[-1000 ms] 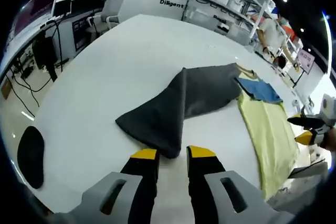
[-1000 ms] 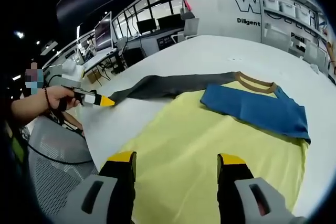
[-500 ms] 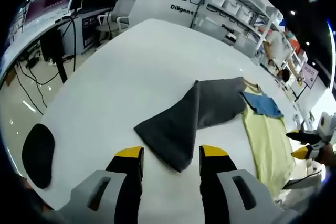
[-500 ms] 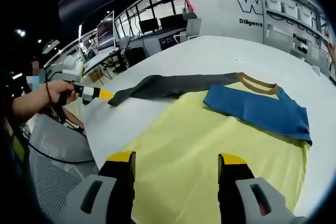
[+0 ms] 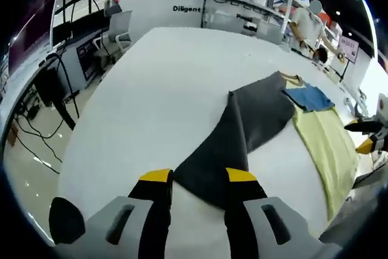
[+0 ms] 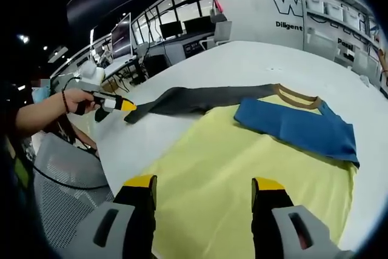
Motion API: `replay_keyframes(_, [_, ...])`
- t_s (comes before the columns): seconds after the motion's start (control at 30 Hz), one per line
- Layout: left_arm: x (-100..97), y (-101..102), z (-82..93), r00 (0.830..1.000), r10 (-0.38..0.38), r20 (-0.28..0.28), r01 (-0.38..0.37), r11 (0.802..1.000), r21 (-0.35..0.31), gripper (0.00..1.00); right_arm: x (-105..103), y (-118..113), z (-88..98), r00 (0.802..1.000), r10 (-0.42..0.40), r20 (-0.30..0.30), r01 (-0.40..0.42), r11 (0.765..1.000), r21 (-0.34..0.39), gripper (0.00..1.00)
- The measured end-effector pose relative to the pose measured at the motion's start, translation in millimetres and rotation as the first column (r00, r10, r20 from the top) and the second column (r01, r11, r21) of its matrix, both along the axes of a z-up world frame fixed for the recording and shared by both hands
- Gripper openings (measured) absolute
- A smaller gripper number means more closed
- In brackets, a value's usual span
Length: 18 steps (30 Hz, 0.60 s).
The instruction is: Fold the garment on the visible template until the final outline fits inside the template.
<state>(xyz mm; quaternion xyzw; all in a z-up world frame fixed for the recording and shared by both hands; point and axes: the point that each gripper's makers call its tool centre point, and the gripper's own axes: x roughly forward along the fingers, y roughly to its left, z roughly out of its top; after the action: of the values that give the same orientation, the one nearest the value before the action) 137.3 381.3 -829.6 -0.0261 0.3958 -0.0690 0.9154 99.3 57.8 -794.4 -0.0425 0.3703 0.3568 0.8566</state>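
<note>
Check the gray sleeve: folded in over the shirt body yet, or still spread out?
Still spread out. The gray sleeve lies flat on the white table, stretching away from the yellow body; its end lies between the open left gripper jaws.

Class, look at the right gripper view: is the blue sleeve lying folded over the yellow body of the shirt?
Yes: the blue sleeve lies flat across the yellow body, just below the brown collar.

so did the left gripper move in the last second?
Yes. In the right gripper view the left gripper has closed in on the grey sleeve's tip, which stays put against the table. In its own view the jaws now straddle that tip.
</note>
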Motion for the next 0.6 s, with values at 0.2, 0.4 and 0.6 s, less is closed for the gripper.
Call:
replay_keyframes(0.2, [1.0,-0.2,-4.8,0.999,-0.031,-0.024,0.031,0.999,0.018,0.25,-1.9,-0.5,-0.7,1.000,-0.002,-0.009,0.002,1.000,0.001,0.61])
replay_keyframes(0.4, [-1.3,2.1,-11.2,0.998,-0.039,-0.049,0.042,0.998,0.042,0.23,-2.7,0.1,-0.9,1.000,-0.006,-0.010,0.006,1.000,0.002,0.61])
replay_keyframes(0.6, [-1.2,8.3,-10.7,0.998,-0.047,-0.043,0.051,0.994,0.092,0.18,-2.6,-0.8,-0.1,1.000,-0.013,-0.008,0.013,1.000,-0.001,0.60])
